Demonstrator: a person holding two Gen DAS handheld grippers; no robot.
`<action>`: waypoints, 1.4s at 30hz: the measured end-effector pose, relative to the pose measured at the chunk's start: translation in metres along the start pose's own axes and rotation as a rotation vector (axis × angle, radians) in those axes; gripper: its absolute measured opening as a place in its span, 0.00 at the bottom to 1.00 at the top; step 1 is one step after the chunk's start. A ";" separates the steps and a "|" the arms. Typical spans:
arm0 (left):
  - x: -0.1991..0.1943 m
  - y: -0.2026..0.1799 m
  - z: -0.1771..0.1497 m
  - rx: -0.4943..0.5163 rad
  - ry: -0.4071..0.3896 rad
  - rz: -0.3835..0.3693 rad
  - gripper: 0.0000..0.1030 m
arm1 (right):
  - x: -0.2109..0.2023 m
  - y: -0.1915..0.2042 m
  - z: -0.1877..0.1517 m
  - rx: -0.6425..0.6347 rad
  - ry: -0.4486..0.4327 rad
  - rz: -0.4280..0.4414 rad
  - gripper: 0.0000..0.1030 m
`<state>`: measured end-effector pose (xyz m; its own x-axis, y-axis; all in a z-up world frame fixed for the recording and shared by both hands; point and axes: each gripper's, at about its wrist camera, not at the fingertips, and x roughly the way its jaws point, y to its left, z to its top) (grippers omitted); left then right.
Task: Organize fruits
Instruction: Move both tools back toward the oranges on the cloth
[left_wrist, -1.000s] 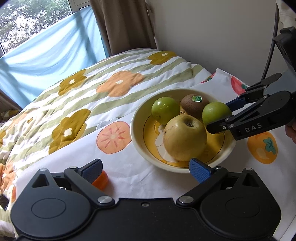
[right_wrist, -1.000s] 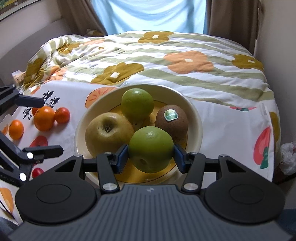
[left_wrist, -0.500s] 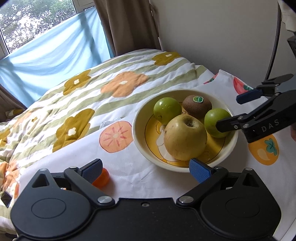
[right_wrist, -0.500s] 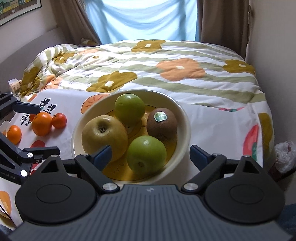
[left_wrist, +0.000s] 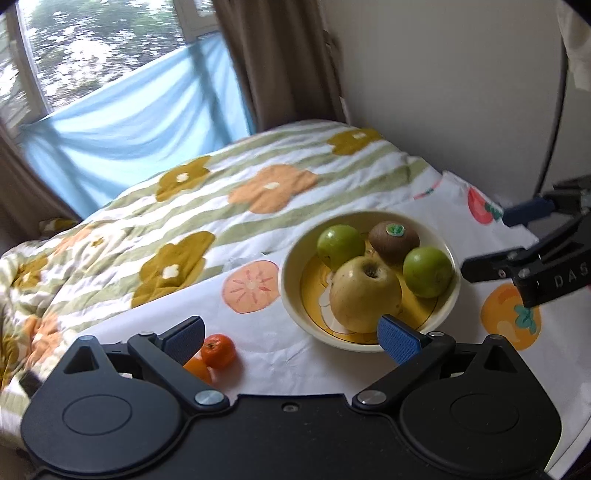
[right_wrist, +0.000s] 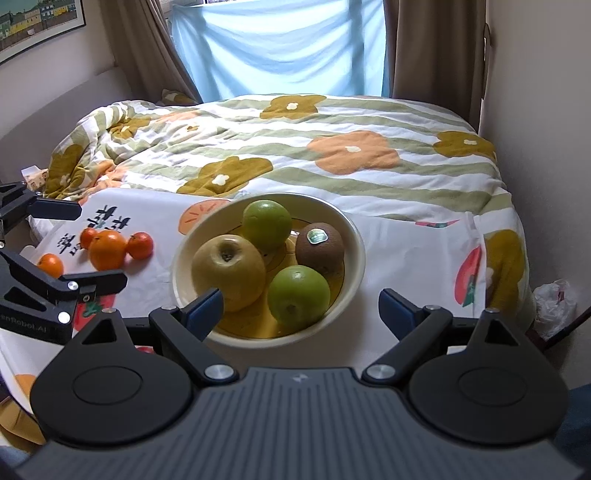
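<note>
Bed cloth: bowl (right_wrist: 354, 236) w/ green apple (right_wrist: 298, 293) just ahead of right tool (right_wrist: 299, 306), wide open, empty.

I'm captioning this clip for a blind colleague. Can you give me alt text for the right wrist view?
A cream bowl on a fruit-print cloth holds a yellow apple, two green fruits and a kiwi. The right tongs are open in front of it, holding nothing. Small oranges lie left of the bowl near the left tongs; a floral quilt lies behind.
</note>
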<state>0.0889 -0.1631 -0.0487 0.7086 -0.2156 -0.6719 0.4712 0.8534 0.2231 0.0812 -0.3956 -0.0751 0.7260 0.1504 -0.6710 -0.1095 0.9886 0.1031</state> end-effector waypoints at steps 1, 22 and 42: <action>-0.007 0.000 -0.001 -0.017 -0.009 0.005 0.98 | -0.004 0.002 0.000 0.001 0.000 -0.005 1.00; -0.088 0.064 -0.059 -0.240 -0.032 0.243 0.98 | -0.030 0.078 -0.003 0.049 0.026 0.066 1.00; -0.026 0.185 -0.120 -0.213 0.102 0.164 0.93 | 0.062 0.206 0.021 0.080 0.033 0.037 1.00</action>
<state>0.0947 0.0578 -0.0746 0.7048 -0.0268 -0.7089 0.2263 0.9556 0.1888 0.1177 -0.1822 -0.0797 0.6997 0.1881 -0.6893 -0.0799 0.9793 0.1860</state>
